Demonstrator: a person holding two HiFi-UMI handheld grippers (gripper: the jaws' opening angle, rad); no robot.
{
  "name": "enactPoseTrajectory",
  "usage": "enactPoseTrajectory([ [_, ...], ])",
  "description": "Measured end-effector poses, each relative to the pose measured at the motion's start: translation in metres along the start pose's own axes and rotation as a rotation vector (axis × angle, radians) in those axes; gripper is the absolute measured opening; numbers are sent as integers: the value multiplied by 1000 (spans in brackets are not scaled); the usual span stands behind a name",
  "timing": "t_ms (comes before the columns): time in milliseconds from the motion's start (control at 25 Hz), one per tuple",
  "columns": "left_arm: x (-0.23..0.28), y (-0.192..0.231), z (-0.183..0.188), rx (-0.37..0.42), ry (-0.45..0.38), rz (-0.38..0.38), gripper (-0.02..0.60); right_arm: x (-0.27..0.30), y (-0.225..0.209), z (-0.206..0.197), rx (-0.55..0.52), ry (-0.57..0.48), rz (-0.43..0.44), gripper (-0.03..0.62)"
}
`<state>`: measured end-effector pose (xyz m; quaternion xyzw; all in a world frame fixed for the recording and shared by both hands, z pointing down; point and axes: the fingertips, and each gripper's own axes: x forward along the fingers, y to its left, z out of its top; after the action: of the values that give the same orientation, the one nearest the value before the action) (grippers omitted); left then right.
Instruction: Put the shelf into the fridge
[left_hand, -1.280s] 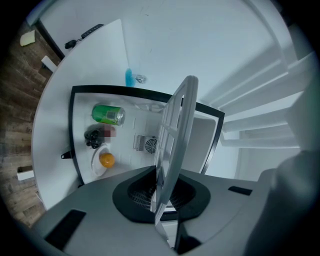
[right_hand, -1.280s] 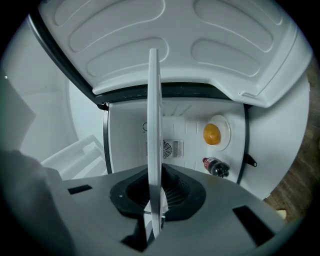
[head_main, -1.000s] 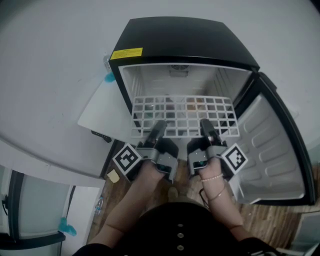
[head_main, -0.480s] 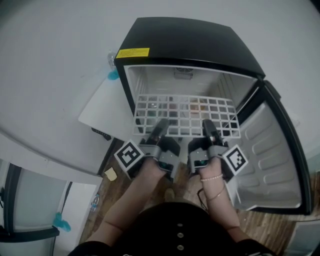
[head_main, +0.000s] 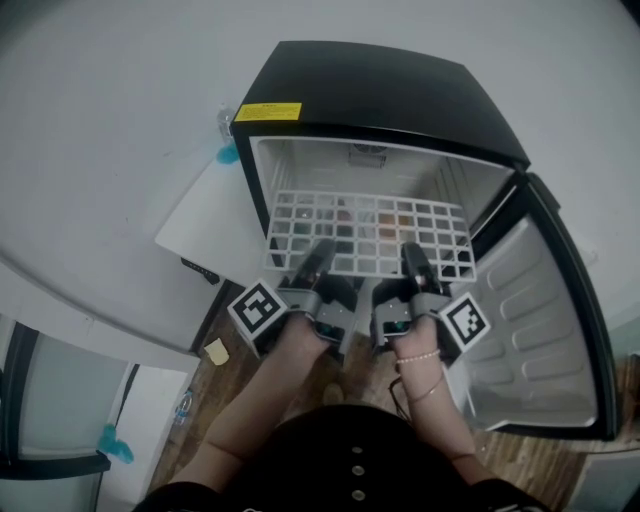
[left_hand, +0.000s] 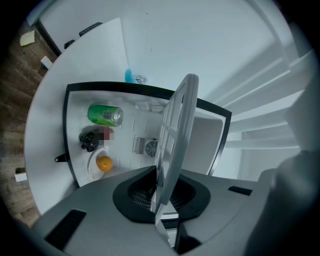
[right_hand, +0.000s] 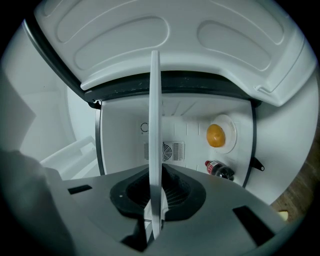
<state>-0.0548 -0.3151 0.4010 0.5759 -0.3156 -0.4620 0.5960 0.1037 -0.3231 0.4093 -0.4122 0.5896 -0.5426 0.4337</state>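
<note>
A white wire-grid shelf (head_main: 370, 235) lies level in the mouth of the black mini fridge (head_main: 370, 90), with its near edge toward me. My left gripper (head_main: 318, 262) is shut on the left part of that edge, and my right gripper (head_main: 415, 262) is shut on the right part. In the left gripper view the shelf (left_hand: 175, 135) runs edge-on out of the left gripper (left_hand: 161, 192) toward the white fridge interior. The right gripper view likewise shows the shelf (right_hand: 154, 125) edge-on, clamped in the right gripper (right_hand: 156, 200).
The fridge door (head_main: 530, 320) stands open at the right. On the fridge floor under the shelf lie a green can (left_hand: 104, 114), a dark bottle (right_hand: 219, 170) and an orange on a plate (right_hand: 216, 135). A white panel (head_main: 205, 225) leans left of the fridge, above wooden flooring (head_main: 230, 390).
Only the head view has shifted a little. Both grippers keep their hold on the shelf, and it sits in the same place relative to the fridge.
</note>
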Motion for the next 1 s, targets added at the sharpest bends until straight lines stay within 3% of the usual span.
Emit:
enactPoseTrajectory([
  [1000,1,-1,2,13,-11,-11,34,2,1,0,-14,9,10,31],
])
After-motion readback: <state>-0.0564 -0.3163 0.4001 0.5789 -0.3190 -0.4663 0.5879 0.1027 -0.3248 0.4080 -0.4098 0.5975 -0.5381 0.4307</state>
